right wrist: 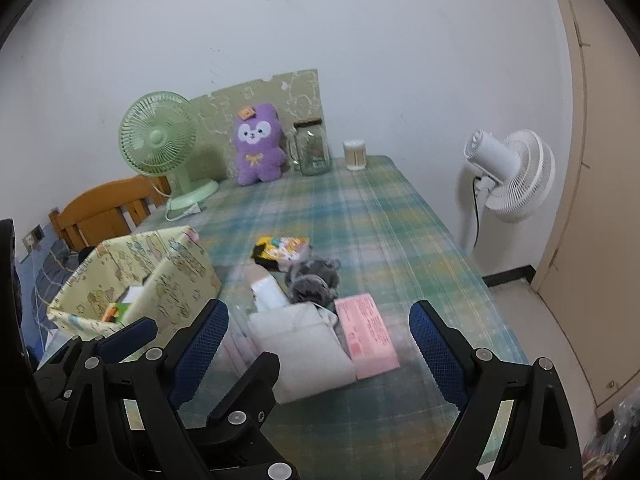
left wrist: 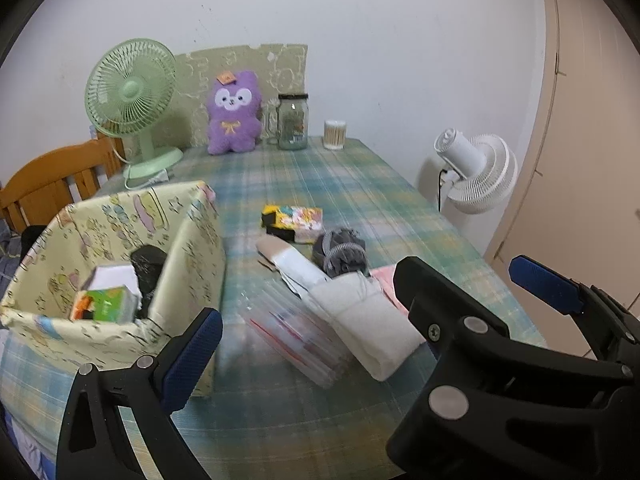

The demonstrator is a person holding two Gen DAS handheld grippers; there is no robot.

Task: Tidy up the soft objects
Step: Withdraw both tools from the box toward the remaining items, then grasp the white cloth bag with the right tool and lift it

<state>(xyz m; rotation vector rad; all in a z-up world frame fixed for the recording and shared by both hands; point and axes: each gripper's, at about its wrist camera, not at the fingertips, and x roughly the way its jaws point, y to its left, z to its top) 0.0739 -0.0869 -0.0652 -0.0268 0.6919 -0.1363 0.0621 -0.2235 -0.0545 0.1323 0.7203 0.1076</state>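
A yellow patterned fabric basket (left wrist: 188, 256) (right wrist: 172, 276) stands at the table's left and holds a green box (left wrist: 106, 304) and a dark item. A pile lies mid-table: a folded white towel (left wrist: 372, 320) (right wrist: 304, 340), a pink pack (right wrist: 366, 330), a grey bath pouf (left wrist: 340, 250) (right wrist: 314, 276), a colourful pouch (left wrist: 294, 218) (right wrist: 282, 250) and a clear plastic pack (left wrist: 296, 328). My left gripper (left wrist: 368, 304) is open and empty, near the pile. My right gripper (right wrist: 320, 344) is open and empty, over the towel's near end.
At the table's back stand a green fan (left wrist: 132, 96), a purple plush (left wrist: 234, 114), a glass jar (left wrist: 293, 122) and a cotton-swab tub (left wrist: 334, 134). A white floor fan (right wrist: 512, 176) stands right of the table. A wooden chair (left wrist: 60, 176) is at left.
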